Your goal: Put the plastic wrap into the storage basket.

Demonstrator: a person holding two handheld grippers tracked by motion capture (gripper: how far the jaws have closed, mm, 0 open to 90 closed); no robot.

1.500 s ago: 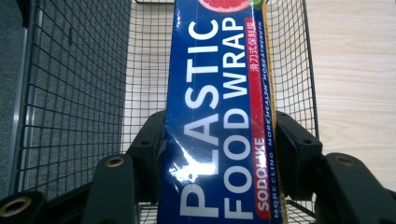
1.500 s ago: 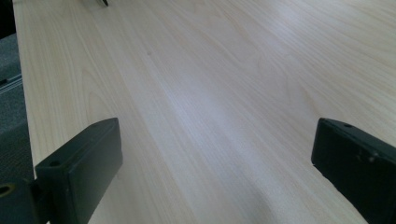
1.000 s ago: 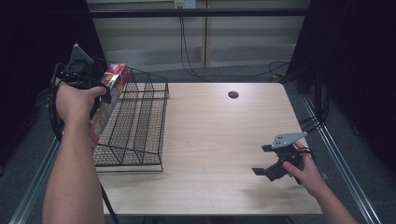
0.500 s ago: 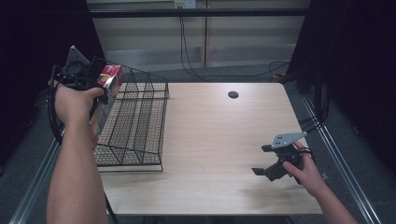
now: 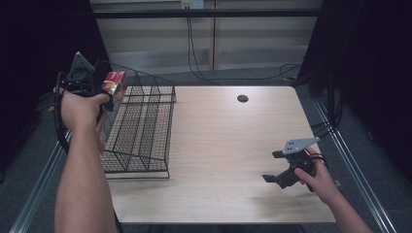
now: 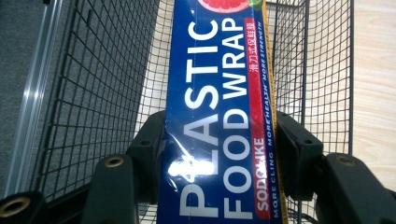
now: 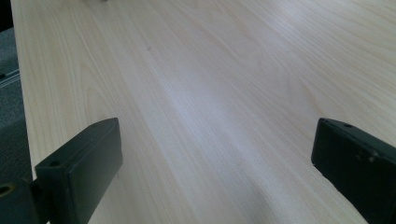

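Note:
A long blue box of plastic food wrap with a red end is held up over the left rear corner of the black wire basket. My left gripper is shut on it. In the left gripper view both jaws press on the box's long sides at my left gripper, with the basket's mesh below. My right gripper rests low over the wooden table at the front right, open. The right gripper view shows my right gripper with bare wood between its jaws.
A small dark round hole sits in the tabletop near the far edge. Cables run along the floor behind the table. Metal rails flank the table on both sides. Bare tabletop spreads between the basket and my right hand.
The left gripper with the box has drifted slightly to the left above the basket. The right gripper has stayed where it was.

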